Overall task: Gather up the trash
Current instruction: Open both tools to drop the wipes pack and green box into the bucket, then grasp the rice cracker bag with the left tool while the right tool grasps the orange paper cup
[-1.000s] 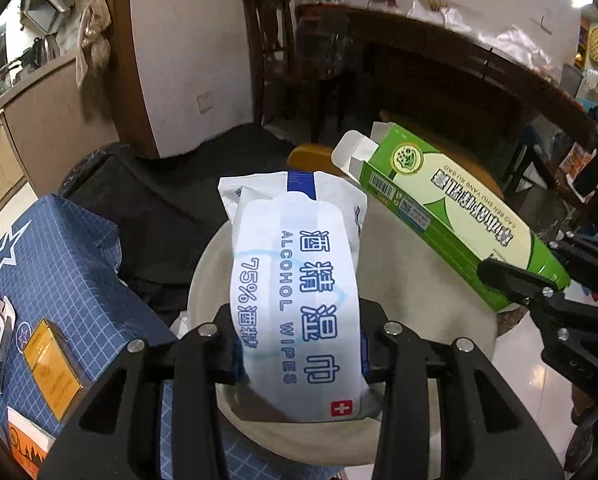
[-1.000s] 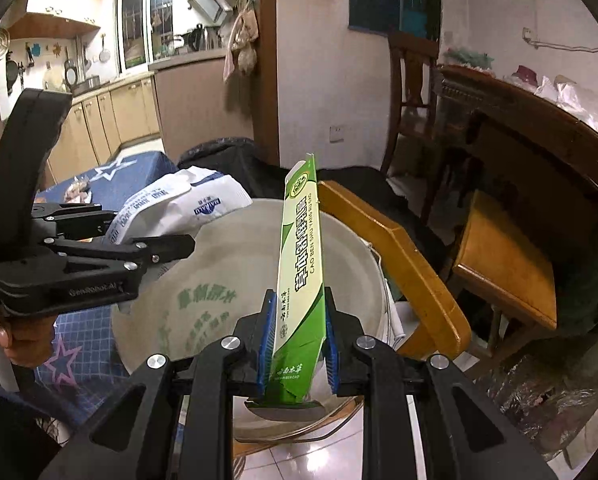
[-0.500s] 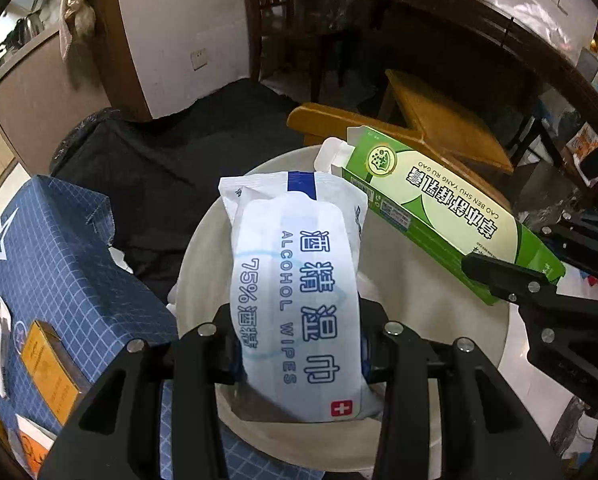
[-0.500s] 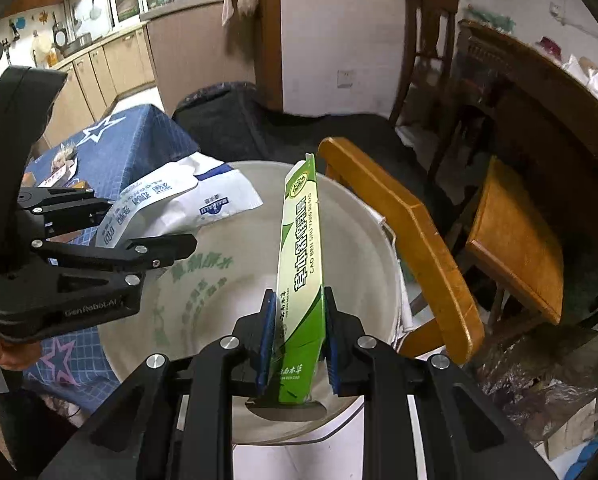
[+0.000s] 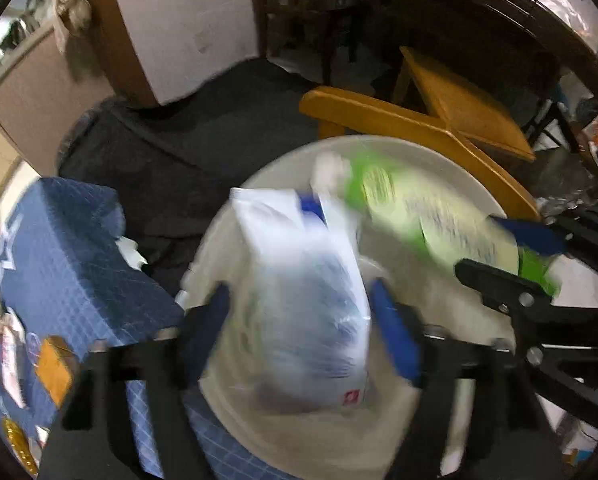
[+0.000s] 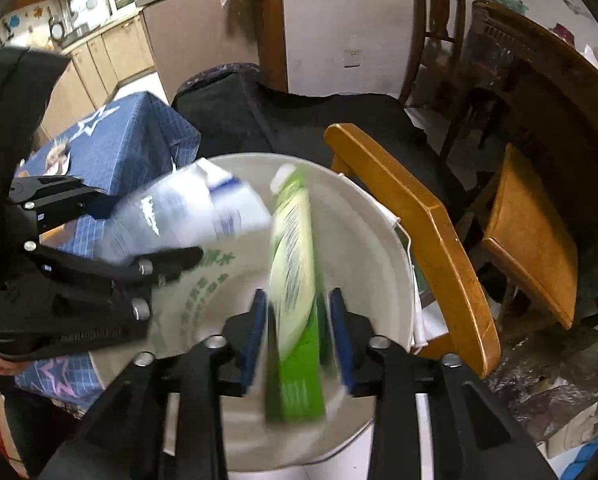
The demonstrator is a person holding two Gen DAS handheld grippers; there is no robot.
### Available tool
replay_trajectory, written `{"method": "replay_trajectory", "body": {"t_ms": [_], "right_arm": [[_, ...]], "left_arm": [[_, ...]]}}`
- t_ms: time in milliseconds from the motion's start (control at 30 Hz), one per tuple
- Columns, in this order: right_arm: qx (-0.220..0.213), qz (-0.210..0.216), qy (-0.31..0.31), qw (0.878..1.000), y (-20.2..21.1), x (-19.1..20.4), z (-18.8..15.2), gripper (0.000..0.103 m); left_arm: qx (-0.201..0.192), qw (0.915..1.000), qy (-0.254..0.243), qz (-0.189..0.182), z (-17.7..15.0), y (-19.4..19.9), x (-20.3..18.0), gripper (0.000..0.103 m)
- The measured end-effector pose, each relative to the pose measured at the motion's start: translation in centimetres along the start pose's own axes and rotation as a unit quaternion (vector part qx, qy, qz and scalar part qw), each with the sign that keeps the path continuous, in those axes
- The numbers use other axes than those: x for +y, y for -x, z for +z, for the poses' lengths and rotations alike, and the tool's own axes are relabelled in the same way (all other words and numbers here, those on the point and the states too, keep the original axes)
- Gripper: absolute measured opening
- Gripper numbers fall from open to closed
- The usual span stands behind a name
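A white alcohol-wipes pack [image 5: 303,304] hangs blurred between the blue pads of my left gripper [image 5: 299,308], whose jaws are opening; gaps show on both sides of the pack. A green and white carton [image 6: 299,320] is blurred between the pads of my right gripper [image 6: 297,308], also opening and clear of the carton's sides. Both items are over the mouth of a white bucket [image 6: 363,216], whose rim [image 5: 283,168] fills the middle of each view. The right gripper [image 5: 507,256] shows at the right of the left wrist view, the left gripper [image 6: 131,224] at the left of the right wrist view.
A blue checked tablecloth [image 5: 59,260] with small packets on it borders the bucket on the left. A wooden chair [image 6: 411,216] stands tight against the bucket's far right side. Black cloth [image 5: 179,152] lies on the floor behind, and a dark wooden table [image 6: 539,80] stands farther back.
Both grippers' jaws have spread apart. The wipes pack and the green carton, firmly gripped before, have come loose and blur downward toward the bucket. Both views tilted further down over it.
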State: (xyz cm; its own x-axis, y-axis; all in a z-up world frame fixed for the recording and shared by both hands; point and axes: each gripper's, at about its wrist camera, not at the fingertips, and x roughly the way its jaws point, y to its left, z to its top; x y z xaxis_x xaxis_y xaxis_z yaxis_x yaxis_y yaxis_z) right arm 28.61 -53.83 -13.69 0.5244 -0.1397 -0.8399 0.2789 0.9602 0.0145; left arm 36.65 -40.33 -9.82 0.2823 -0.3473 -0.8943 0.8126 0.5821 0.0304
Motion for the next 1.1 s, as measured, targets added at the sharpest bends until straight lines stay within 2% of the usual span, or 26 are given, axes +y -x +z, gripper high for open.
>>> {"method": "replay_trajectory", "body": {"t_ms": [33, 233, 500, 667, 767, 900, 1000, 1067, 1100], "right_arm": [[-0.005, -0.002, 0.001, 1.000, 0.1, 0.0, 0.1, 0.046], [-0.020, -0.013, 0.009, 1.000, 0.9, -0.3, -0.3, 0.046], [-0.016, -0.015, 0.006, 1.000, 0.9, -0.2, -1.1, 0.046], [-0.017, -0.016, 0.014, 1.000, 1.1, 0.6, -1.5, 0.047], [-0.013, -0.006, 0.012, 1.000, 1.7, 0.8, -2.0, 0.047], [-0.025, 0.037, 0.000, 0.999, 3.5, 1.6, -3.6, 0.047], [-0.056, 0.091, -0.005, 0.994, 5.4, 3.1, -5.5, 0.058], [-0.078, 0.117, -0.012, 0.990, 6.3, 4.4, -7.0, 0.083], [-0.079, 0.128, -0.016, 0.989, 6.4, 4.9, -7.5, 0.088]], "left_arm": [[-0.005, 1.0000, -0.001, 0.002, 0.1, 0.2, 0.2, 0.076], [-0.019, 0.9997, 0.003, 0.017, -0.1, 1.1, 0.8, 0.076], [-0.033, 0.9992, 0.001, 0.022, -1.2, 2.5, 1.1, 0.076], [-0.041, 0.9983, -0.001, 0.040, -2.2, 3.2, 1.5, 0.076], [-0.067, 0.9969, 0.016, 0.039, -3.5, 4.8, 2.2, 0.076], [-0.140, 0.9889, 0.045, 0.022, -8.1, 9.1, 2.8, 0.076], [-0.187, 0.9809, 0.043, 0.028, -13.8, 12.3, 2.9, 0.076], [-0.195, 0.9792, 0.026, 0.048, -18.3, 13.8, 2.9, 0.076], [-0.193, 0.9797, 0.019, 0.050, -19.5, 14.1, 3.0, 0.076]]}}
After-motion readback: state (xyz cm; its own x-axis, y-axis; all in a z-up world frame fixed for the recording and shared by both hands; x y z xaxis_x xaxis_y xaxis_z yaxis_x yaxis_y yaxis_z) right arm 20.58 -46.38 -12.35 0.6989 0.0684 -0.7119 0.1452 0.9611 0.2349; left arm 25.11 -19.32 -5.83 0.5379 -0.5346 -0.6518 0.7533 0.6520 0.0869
